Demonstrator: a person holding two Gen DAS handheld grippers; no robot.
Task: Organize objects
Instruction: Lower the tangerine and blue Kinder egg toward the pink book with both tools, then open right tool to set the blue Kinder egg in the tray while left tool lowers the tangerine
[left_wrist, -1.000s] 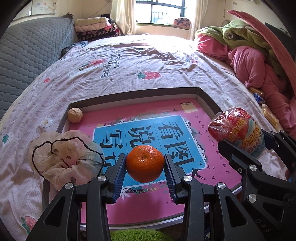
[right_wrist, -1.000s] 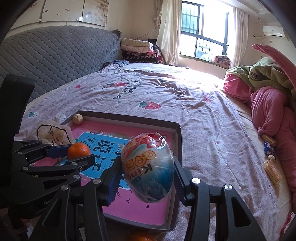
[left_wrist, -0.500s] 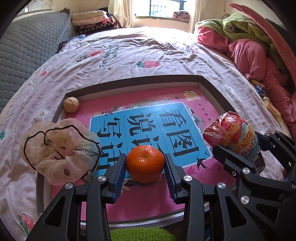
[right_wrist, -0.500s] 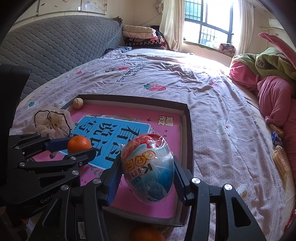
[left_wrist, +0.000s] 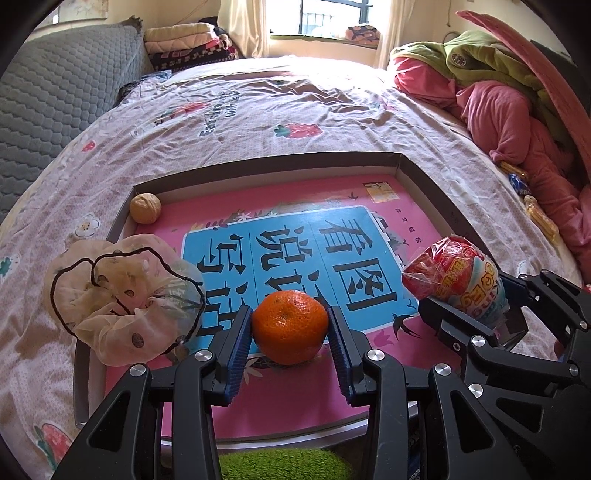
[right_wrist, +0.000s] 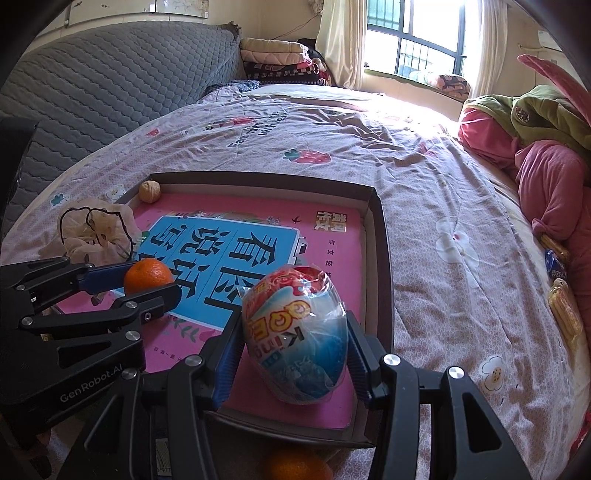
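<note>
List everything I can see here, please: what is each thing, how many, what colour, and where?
box lid: one, brown rim, pink and blue inside, on the bed
walnut: one, tan, far left corner of the lid
hair scrunchie: one, cream with black edging, over the lid's left rim
tangerine: two, orange; one held over the lid, another on the bed below the lid's near rim
wrapped toy egg: one, red, white and blue, held over the lid's right side
bedsheet: one, pale pink, printed
pink clothes: a heap, right of the bed
folded blankets: a stack, far end
left hand-held gripper: black, blue pads, clamping the tangerine
right hand-held gripper: black, clamping the egg
</note>
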